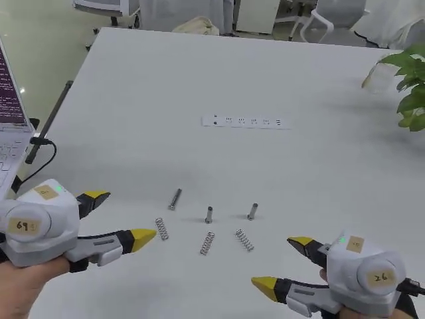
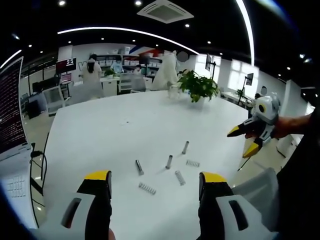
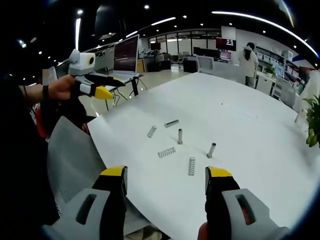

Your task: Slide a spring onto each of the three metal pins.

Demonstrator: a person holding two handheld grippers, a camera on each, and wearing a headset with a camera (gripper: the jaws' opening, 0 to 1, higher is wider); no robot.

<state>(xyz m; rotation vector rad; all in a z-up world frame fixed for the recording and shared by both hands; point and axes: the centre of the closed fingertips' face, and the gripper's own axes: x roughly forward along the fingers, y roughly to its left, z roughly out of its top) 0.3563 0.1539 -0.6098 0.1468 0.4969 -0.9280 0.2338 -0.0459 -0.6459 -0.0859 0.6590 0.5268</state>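
Metal pins [image 1: 209, 214], springs [image 1: 207, 243], head view's power strip [image 1: 242, 121]

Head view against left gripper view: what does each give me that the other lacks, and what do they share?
The head view adds the left gripper seen whole from above, jaws open, and a clear look at the power strip. The left gripper view adds the room beyond the table: people at desks and a ceiling vent. Both show the three pins, one of them lying down, the three springs loose beside them, the open right gripper, the plant and the laptop.
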